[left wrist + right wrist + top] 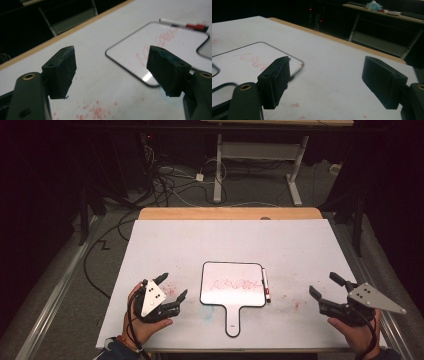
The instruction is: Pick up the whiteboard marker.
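A small handheld whiteboard with a black rim and a short handle lies in the middle of the table, red scribble on its face. A marker with a red cap lies along its right edge. In the left gripper view the whiteboard and the marker lie ahead to the right. My left gripper stands open to the left of the board, empty. My right gripper stands open well to the right of it, also empty. The whiteboard lies beyond the left jaw in the right gripper view.
A white sheet covers the wooden table, with red smudges by my left gripper. Beyond the table's far edge the floor carries cables and a desk frame. Dark surroundings on both sides.
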Available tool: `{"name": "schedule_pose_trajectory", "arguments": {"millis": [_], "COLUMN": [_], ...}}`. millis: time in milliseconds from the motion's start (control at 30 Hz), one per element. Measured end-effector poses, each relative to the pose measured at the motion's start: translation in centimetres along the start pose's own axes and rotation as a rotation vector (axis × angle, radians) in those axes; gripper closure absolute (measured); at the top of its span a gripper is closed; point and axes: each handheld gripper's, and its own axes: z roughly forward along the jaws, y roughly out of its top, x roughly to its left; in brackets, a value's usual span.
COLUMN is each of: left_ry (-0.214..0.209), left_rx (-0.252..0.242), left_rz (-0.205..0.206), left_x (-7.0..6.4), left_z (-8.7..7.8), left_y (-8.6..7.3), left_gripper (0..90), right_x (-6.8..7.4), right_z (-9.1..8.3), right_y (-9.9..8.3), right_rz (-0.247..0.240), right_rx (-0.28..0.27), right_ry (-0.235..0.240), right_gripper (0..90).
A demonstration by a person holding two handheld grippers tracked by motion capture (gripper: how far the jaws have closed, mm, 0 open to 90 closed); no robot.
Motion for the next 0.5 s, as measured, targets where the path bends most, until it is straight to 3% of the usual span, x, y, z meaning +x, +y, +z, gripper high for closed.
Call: {"name": "schedule_pose_trajectory", "arguments": {"millis": [33,133,167,333,500], "left_ry": [-0.005,-0.013,-0.008,-0.052,-0.079], "left_rx": [0.011,0.027,0.032,0.049,0.087], "left_rz": [-0.012,-0.016,0.002,0.014,0.009], "left_x": [0.1,0.3,0.2,0.2,0.3], "left_z": [0.1,0.5,0.6,0.9,1.3], "left_y": [-0.3,-0.6,-0.6,-0.9,-1.3], "left_gripper": [22.9,22.8,22.8,22.8,22.1], "right_x": [0.7,1.0,1.0,1.0,1.1], "right_z": [0.2,0.5,0.7,0.9,1.5], "right_y": [-0.3,-0.4,-0.5,-0.6,-0.8], "right_rz": [-0.032,-0.050,-0.049,-0.048,-0.052], "right_rx": [0.007,0.018,0.015,0.024,0.079], "right_ry": [0.021,0.022,0.030,0.046,0.083], "right_gripper": [23.3,23.5,24.0,23.7,23.1]}}
